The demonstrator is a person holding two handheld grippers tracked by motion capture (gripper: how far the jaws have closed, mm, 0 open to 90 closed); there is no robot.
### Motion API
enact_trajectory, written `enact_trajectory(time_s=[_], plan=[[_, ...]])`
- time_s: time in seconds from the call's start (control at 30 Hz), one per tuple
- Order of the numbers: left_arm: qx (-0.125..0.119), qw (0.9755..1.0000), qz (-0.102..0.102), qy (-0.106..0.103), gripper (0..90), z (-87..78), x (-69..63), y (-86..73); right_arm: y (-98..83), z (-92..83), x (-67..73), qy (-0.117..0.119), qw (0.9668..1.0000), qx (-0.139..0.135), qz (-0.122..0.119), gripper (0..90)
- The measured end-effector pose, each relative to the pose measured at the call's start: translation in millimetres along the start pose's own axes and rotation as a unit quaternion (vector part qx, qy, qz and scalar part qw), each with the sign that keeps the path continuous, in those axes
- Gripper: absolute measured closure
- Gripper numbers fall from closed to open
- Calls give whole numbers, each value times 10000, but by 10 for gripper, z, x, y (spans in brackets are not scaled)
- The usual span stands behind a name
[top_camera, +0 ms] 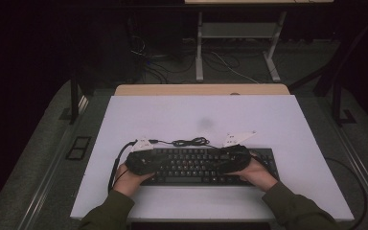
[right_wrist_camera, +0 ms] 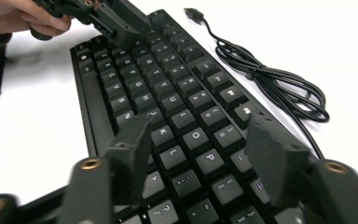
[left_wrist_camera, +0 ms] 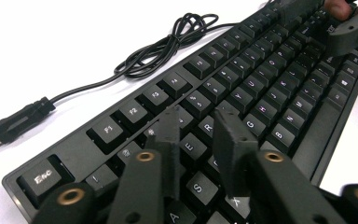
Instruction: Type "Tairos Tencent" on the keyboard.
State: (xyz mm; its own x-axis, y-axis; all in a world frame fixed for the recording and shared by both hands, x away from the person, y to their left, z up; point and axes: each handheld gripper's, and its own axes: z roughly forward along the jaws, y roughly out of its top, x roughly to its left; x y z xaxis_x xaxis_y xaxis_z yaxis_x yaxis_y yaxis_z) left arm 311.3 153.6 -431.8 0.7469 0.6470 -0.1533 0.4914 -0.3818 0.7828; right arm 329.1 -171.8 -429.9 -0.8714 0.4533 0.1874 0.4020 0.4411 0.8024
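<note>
On the white table (top_camera: 172,115), black keyboard (top_camera: 199,165) near its front edge, coiled cable (top_camera: 191,142) just behind, left hand-held gripper (left_wrist_camera: 196,135) narrowly parted over the letter keys, seemingly gripping nothing, right hand-held gripper (right_wrist_camera: 200,140) wider apart above the keys, empty

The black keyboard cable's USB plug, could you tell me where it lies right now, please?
In the high view, the USB plug lies on the white table just behind the black keyboard's rear left corner, beside the left gripper.
</note>
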Motion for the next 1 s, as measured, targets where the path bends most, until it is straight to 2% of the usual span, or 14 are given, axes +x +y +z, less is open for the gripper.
enact_trajectory(time_s=[0.37, 0.83, 1.0], plan=[[-112, 9999, -102, 46, 508, -92, 0, -70, 66, 96, 34, 308, 9995, 62, -80, 662], [-164, 9994, -166, 275, 267, -145, -1, -132, 133, 252, 108, 623, 9975, 218, -248, 886], [-175, 9992, -202, 309, 188, -138, -6, -137, 141, 292, 131, 667, 9969, 287, -291, 894]])
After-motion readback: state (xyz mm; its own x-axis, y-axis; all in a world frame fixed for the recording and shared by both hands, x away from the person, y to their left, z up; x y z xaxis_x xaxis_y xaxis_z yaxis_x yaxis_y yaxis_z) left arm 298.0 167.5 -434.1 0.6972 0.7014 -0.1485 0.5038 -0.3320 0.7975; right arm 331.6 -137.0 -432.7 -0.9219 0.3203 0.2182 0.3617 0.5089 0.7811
